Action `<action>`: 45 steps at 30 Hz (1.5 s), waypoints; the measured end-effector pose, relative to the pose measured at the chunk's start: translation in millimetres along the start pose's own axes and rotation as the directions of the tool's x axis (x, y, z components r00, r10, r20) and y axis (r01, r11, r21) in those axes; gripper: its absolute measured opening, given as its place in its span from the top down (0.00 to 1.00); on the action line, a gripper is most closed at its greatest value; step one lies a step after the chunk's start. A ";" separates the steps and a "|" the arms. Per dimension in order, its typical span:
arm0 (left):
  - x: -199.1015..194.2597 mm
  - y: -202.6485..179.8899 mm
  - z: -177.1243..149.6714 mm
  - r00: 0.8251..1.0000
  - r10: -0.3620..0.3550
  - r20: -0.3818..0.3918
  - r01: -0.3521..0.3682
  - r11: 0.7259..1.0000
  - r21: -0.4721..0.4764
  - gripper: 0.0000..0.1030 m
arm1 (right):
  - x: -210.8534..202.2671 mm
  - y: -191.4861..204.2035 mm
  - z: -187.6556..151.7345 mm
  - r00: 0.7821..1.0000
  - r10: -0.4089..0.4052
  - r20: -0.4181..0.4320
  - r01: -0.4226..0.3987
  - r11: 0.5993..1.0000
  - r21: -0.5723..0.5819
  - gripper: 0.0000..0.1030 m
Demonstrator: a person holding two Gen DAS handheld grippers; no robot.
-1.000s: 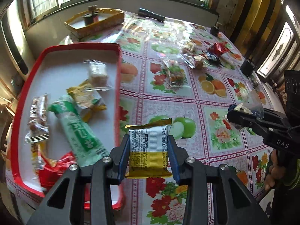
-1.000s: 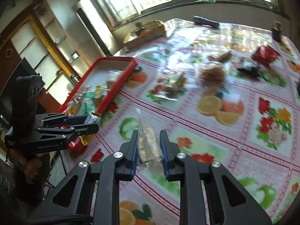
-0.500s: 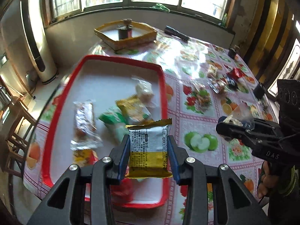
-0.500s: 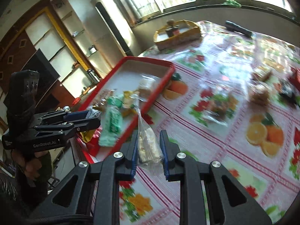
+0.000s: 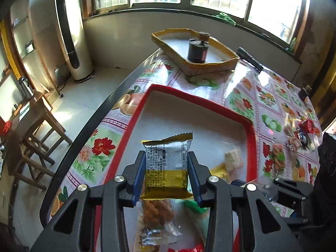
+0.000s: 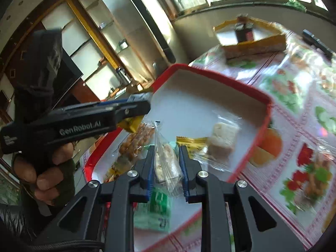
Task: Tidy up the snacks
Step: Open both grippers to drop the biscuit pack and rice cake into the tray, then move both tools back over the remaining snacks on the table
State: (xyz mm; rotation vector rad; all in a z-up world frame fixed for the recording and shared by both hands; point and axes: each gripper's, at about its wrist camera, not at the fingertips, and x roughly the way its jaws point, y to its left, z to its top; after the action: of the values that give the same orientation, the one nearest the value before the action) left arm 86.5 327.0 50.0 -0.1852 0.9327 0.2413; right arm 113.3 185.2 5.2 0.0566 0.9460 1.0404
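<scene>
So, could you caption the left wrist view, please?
Left gripper holds a yellow snack packet above the red tray.

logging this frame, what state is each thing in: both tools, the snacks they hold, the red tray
left tool: shut on the yellow packet
yellow packet: sealed, held upright over the tray
right tool: shut on the clear packet
clear packet: sealed, held over the tray
red tray: on the table, part filled with snacks

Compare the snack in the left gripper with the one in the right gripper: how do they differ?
The yellow-and-silver packet in the left gripper is opaque, printed foil and broad; the clear packet in the right gripper is see-through, showing pale pieces, and narrower. Both are clamped between shut fingers, held above the red tray.
</scene>
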 end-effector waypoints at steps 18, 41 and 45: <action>-2.9 2.3 -1.1 1.000 0.012 -0.010 -0.013 0.998 -0.065 0.49 | -7.4 -12.4 2.8 0.997 0.054 0.048 -0.057 0.996 0.070 0.39; -42.5 -125.7 -72.5 0.967 -0.242 -0.072 0.247 0.968 0.055 0.45 | -239.8 -65.8 -100.6 0.736 -0.326 0.594 0.066 0.907 0.415 0.06; -51.5 -165.9 -85.4 0.956 -0.279 -0.090 0.290 0.945 0.149 0.45 | -289.5 -80.8 -126.0 0.627 -0.427 0.652 0.104 0.875 0.473 0.06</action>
State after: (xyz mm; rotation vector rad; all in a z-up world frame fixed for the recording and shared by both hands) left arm 38.5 139.6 50.8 -0.1777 0.9752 -0.1088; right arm 36.2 -123.7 75.0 0.6240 0.3566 0.4286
